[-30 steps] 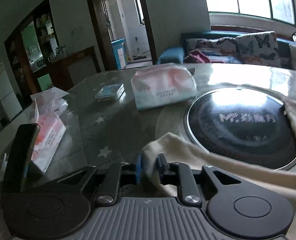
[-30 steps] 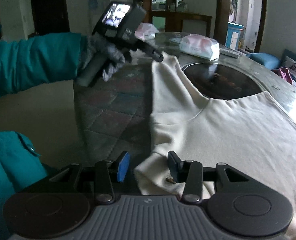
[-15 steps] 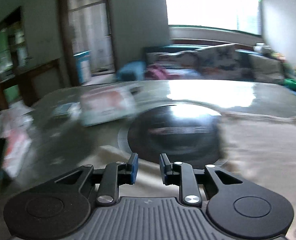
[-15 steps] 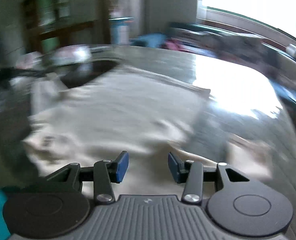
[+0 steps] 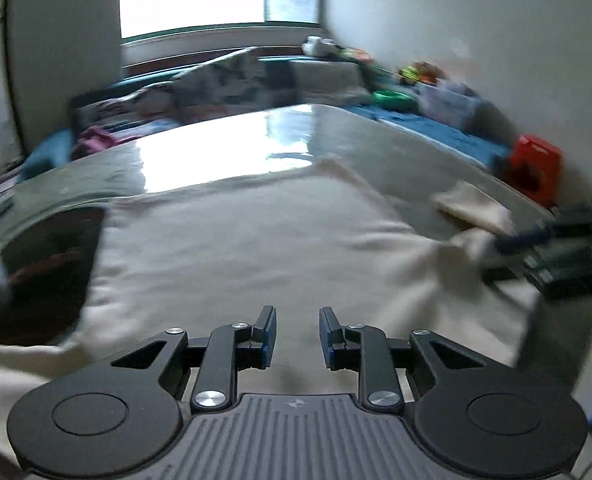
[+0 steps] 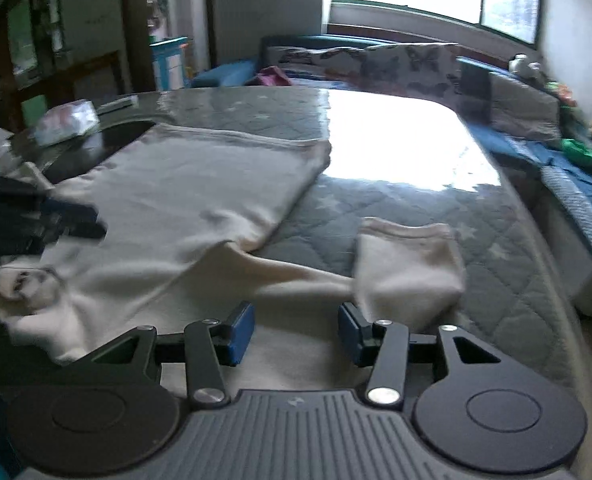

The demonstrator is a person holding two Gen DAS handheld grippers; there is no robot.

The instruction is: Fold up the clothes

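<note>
Lying spread across the quilted, star-patterned surface (image 6: 396, 208) is a cream shirt (image 6: 199, 184), its body flat and one sleeve (image 6: 408, 260) doubled over near the right edge. The left gripper (image 5: 297, 336) hangs low over the shirt's body with its blue-padded fingers (image 5: 267, 336) a little apart and nothing caught between them. The right gripper (image 6: 295, 334) hovers over the cloth at the base of the sleeve; its fingers (image 6: 239, 332) have just been opening and stand wider apart, with cloth below them but none pinched. In the left wrist view a dark round hob (image 5: 43, 272) set into the surface sits partly under the shirt's left edge. Farther off in the right wrist view lie a pack of tissues (image 6: 65, 122) and a bright patch of window glare (image 6: 392, 140); beyond the surface runs a sofa (image 6: 376, 64) with cushions. Both views are motion-blurred.
</note>
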